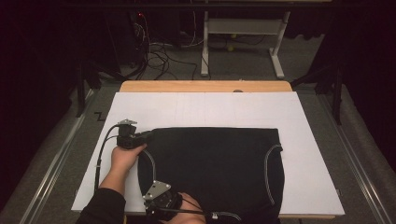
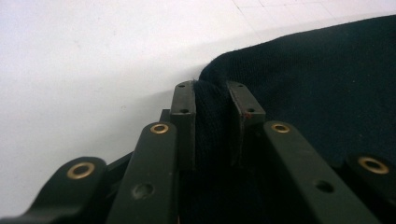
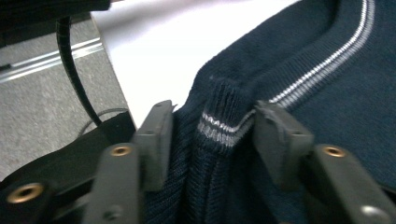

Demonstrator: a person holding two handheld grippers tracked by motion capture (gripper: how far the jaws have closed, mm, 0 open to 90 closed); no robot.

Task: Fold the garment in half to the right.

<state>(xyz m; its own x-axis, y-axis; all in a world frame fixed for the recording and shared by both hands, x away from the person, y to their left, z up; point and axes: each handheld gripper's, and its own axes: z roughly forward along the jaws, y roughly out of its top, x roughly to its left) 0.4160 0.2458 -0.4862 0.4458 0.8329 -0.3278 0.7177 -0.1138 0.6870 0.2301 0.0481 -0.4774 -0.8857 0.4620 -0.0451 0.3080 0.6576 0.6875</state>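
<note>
A dark navy sweater (image 1: 215,163) with thin pale stripes lies folded flat on a white board (image 1: 210,107). My left gripper (image 1: 148,135) is at the sweater's far left corner. In the left gripper view the gripper (image 2: 211,93) is shut on a pinch of the dark knit (image 2: 327,70). My right gripper (image 1: 150,183) is at the near left edge. In the right gripper view the gripper (image 3: 215,121) has a puckered ribbed band with a white stripe squeezed between its jaws, and the sweater (image 3: 327,93) spreads beyond.
The white board (image 2: 93,56) rests on a wooden table (image 1: 205,86) and is bare to the left and behind the sweater. Grey carpet (image 3: 42,107) lies past the board's left edge. A white desk frame (image 1: 243,28) and cables stand on the floor behind.
</note>
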